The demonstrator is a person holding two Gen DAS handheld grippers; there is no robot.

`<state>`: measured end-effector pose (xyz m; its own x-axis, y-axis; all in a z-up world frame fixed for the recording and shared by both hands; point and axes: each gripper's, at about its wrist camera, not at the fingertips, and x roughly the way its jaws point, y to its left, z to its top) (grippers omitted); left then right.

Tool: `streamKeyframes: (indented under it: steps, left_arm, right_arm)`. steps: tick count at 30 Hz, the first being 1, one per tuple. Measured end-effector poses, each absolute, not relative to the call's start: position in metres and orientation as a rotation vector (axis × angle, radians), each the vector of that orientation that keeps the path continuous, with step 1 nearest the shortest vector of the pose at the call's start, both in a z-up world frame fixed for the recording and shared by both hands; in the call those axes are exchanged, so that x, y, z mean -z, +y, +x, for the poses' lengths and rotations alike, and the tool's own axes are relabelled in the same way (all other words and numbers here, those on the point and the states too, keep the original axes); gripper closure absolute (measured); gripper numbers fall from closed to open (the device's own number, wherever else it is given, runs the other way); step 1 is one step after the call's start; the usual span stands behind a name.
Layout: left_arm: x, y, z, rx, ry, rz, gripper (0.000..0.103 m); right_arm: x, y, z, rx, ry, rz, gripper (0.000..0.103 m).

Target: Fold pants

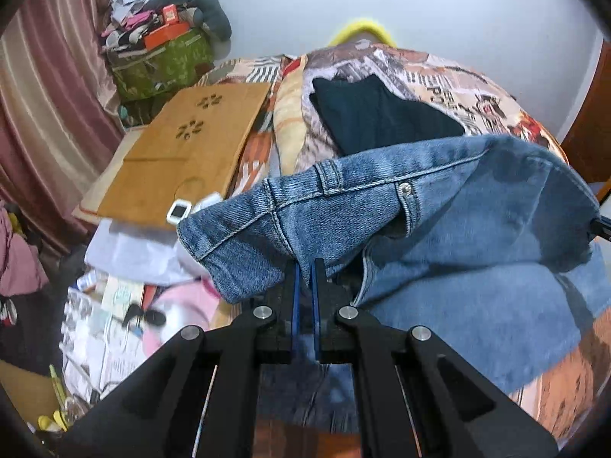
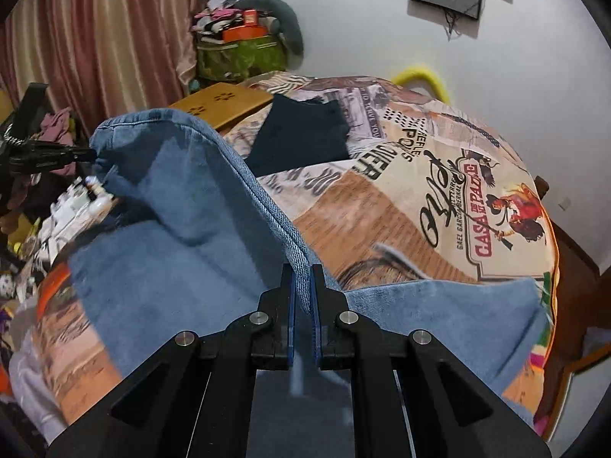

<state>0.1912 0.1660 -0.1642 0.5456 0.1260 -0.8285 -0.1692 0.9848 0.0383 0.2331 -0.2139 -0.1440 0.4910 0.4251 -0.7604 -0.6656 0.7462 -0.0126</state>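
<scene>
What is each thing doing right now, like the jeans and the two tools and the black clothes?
Jeans: lifted off the bed, held up at two spots, part still lying flat.
Left tool: shut on the jeans near the waistband.
Right tool: shut on the jeans' edge.
Black garment: folded, lying on the bedspread.
Wooden lap desk: lying flat on the bed.

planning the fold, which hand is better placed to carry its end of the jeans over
Right, probably. The right gripper pinches a plain seam edge of the blue denim jeans with open printed bedspread ahead; the left gripper holds the bulkier waistband beside clutter.
</scene>
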Motion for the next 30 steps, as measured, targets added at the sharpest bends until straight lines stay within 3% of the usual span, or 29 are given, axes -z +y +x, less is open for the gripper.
streamKeyframes:
  steps: [17, 22, 27, 29, 30]
  left_arm:
    - [0.176, 0.16, 0.125, -0.199, 1.015, -0.043, 0.097]
    - [0.165, 0.152, 0.126, -0.199, 0.995, -0.015, 0.092]
    - [0.151, 0.14, 0.138, -0.182, 0.944, -0.001, 0.062]
    - [0.147, 0.135, 0.145, -0.167, 0.931, 0.006, 0.056]
    - [0.144, 0.131, 0.151, -0.16, 0.927, 0.009, 0.053]
  right_arm:
    - [0.195, -0.224, 0.156, -0.691, 0.905, -0.294, 0.096]
    - [0.188, -0.234, 0.149, -0.7, 0.897, -0.245, 0.09]
    - [0.167, -0.244, 0.158, -0.713, 0.895, -0.206, 0.087]
    - [0.159, -0.249, 0.163, -0.708, 0.888, -0.196, 0.079]
    - [0.156, -0.251, 0.167, -0.694, 0.883, -0.195, 0.069]
